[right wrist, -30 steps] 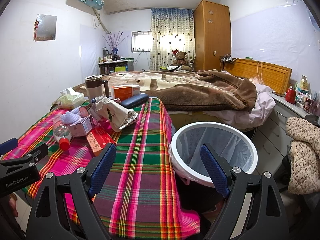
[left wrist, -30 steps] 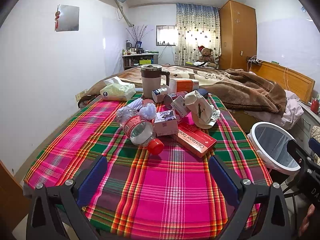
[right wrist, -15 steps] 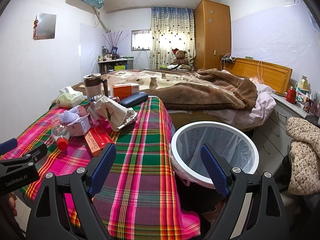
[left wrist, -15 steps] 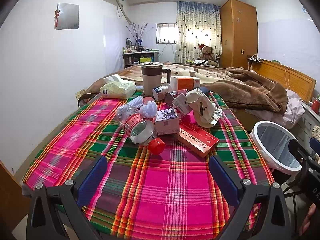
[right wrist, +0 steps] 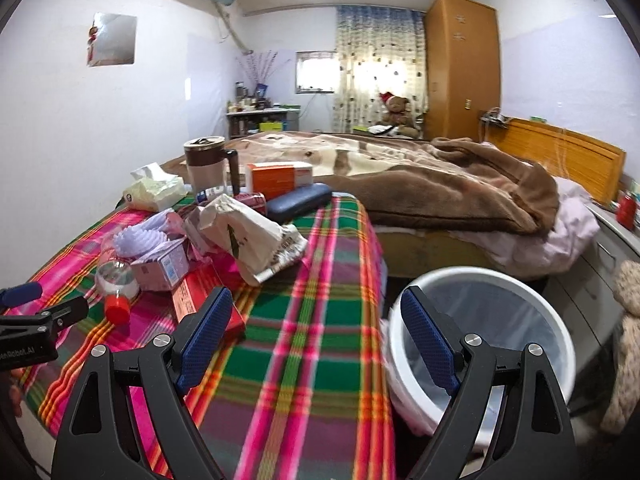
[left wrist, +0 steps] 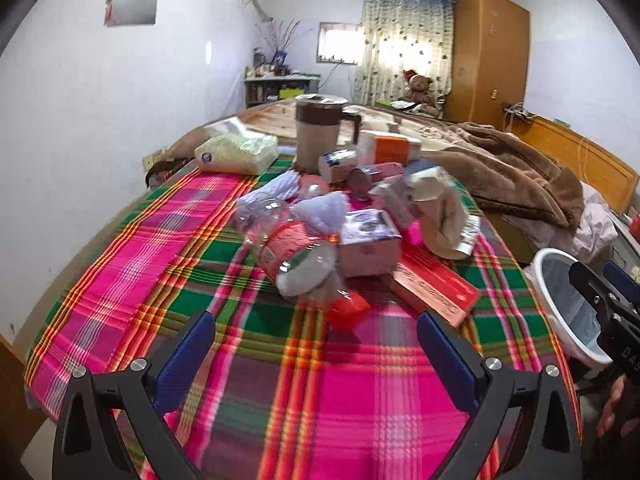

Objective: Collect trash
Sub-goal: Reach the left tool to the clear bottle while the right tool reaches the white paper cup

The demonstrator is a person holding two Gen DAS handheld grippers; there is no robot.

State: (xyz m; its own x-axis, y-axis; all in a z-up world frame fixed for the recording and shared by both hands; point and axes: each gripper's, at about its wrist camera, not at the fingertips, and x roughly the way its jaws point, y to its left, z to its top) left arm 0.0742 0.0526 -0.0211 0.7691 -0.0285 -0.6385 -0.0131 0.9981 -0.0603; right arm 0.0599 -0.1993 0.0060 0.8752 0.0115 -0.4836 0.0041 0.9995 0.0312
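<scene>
A pile of trash lies on the plaid tablecloth (left wrist: 200,264): a crushed clear bottle (left wrist: 296,252) with a red cap (left wrist: 348,312), a small pink box (left wrist: 370,246), a flat red carton (left wrist: 434,290), a crumpled white wrapper (left wrist: 444,216) and paper cupcake liners (left wrist: 324,210). My left gripper (left wrist: 316,344) is open, just short of the bottle cap. My right gripper (right wrist: 316,328) is open over the table's right edge, beside the white bin (right wrist: 488,336). The same wrapper (right wrist: 248,236) and red carton (right wrist: 200,300) lie to its left.
At the table's far end stand a brown-lidded jug (left wrist: 318,136), a tissue pack (left wrist: 236,148), an orange box (right wrist: 278,178) and a dark glasses case (right wrist: 298,202). A bed with a brown blanket (right wrist: 440,184) lies beyond. The other gripper's hand shows at lower left (right wrist: 16,400).
Both grippers have moved forward toward the table. The trash pile looms larger in the left view, and the bin has slid lower and closer in the right view. Nothing was grasped.
</scene>
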